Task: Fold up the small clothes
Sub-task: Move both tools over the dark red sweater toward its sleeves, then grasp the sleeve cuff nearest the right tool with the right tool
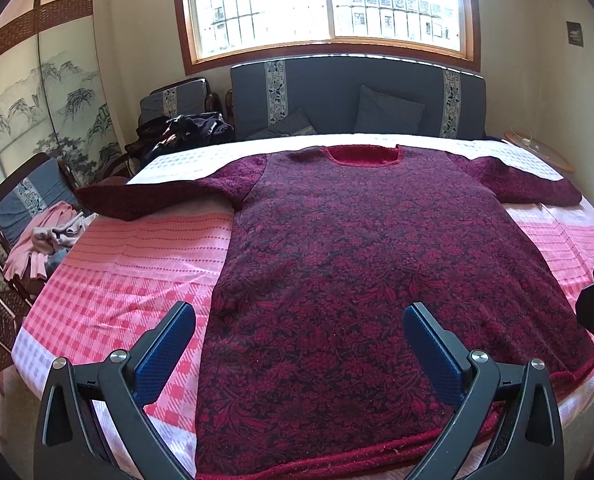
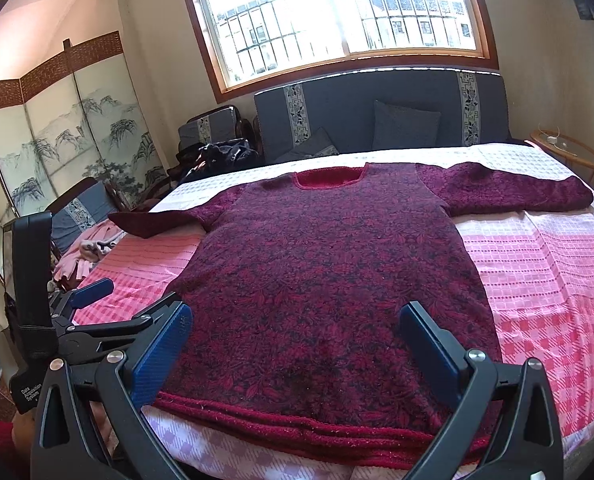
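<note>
Since the sweater [image 1: 337, 264] lies spread flat on the bed [image 1: 145, 264], front up, neckline [image 1: 363, 156] at the far end and hem [image 2: 297, 420] at the near edge, I judge the folding has not begun. Both sleeves are stretched out sideways: the left sleeve [image 1: 153, 196] reaches toward the left edge of the bed, the right sleeve [image 2: 509, 192] toward the right. No part of the body is turned over on itself, and I see no crease that marks a fold.

My left tongs [image 1: 297, 354] hover over the near left part of the sweater, released, jaws wide apart, nothing between them. My right tongs [image 2: 295, 354] hover over the near middle of the hem, likewise spread wide and holding nothing. Neither pair touches the cloth, as far as I can tell.

So all the work is left, I think: the sleeves brought in over the body, the sides folded, then the hem carried up toward the neckline. A heap of pink clothes [image 1: 45, 248] lies on a chair beside the bed at the left; whether those are done or waiting I cannot tell.
</note>
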The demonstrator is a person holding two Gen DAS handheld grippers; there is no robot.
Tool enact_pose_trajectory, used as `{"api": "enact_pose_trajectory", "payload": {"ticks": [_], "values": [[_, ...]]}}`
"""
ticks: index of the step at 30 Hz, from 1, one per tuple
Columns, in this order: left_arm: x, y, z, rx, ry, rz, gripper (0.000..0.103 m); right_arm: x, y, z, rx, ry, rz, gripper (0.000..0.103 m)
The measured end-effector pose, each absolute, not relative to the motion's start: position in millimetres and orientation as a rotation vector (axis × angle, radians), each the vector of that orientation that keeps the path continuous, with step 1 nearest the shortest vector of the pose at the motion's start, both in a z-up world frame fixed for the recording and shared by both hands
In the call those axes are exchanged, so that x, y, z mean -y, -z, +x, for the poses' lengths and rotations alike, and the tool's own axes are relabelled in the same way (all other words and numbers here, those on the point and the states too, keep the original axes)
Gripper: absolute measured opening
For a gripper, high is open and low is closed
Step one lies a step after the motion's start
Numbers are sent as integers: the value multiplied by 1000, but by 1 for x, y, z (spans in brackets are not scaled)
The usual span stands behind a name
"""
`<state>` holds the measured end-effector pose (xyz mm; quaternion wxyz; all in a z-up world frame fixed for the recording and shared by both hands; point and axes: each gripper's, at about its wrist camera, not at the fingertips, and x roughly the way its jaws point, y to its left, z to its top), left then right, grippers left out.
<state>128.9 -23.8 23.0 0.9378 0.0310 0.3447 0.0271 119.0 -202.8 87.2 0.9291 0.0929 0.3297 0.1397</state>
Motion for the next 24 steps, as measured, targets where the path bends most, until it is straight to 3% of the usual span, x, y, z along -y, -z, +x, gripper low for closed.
{"api": "enact_pose_trajectory", "payload": {"ticks": [6, 11, 15, 19, 24], "values": [[28, -18, 163, -708, -43, 78, 103, 287, -67, 187, -735, -302, 407, 101], [17, -3, 199, -720, -9, 3, 103, 409, -30, 246, -766, -188, 697, 83], [6, 14, 223, -731, -33, -31, 103, 508, -6, 274, -733, -55, 887, 75], [-3, 31, 236, -749, -67, -55, 103, 601, 11, 295, -704, 99, 1006, 58], [-12, 44, 242, -784, -79, -109, 103, 677, 22, 318, -670, 216, 1086, 56]]}}
